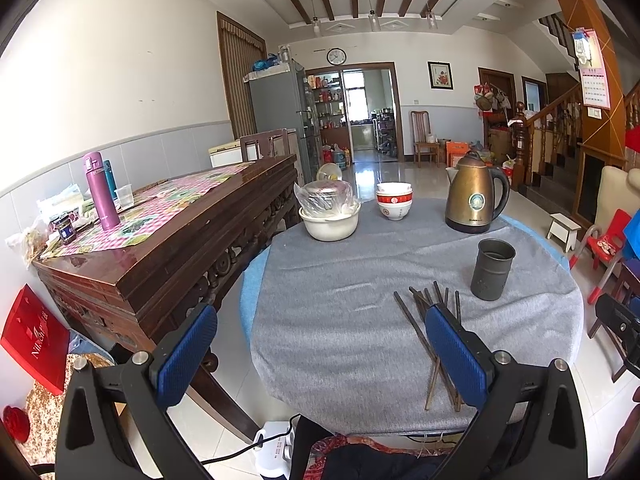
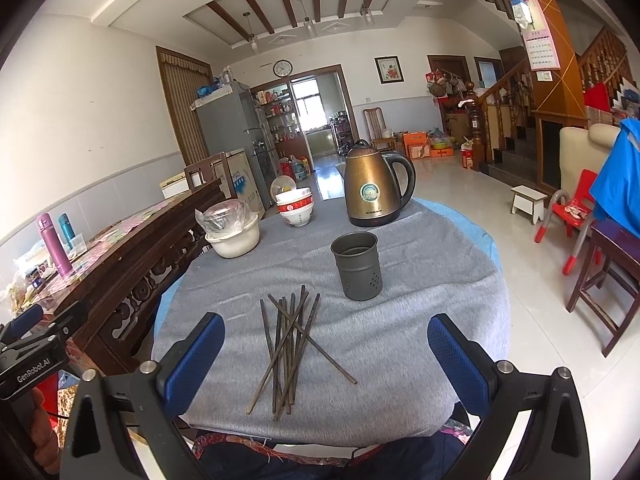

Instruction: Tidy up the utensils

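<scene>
Several dark chopsticks (image 2: 290, 344) lie in a loose crossed pile on the grey cloth near the round table's front edge. A dark metal utensil cup (image 2: 357, 266) with small holes stands upright just behind and right of them. My right gripper (image 2: 326, 334) hovers open over the pile, fingers wide to either side, holding nothing. In the left wrist view the chopsticks (image 1: 430, 334) sit partly behind the right finger, with the cup (image 1: 493, 269) beyond. My left gripper (image 1: 320, 326) is open and empty, left of the pile.
A bronze kettle (image 2: 374, 186), stacked red-and-white bowls (image 2: 295, 207) and a white basin holding a plastic-covered pot (image 2: 234, 230) stand at the table's far side. A dark wooden sideboard (image 1: 168, 240) with flasks runs along the left. A wooden chair (image 2: 608, 280) stands right.
</scene>
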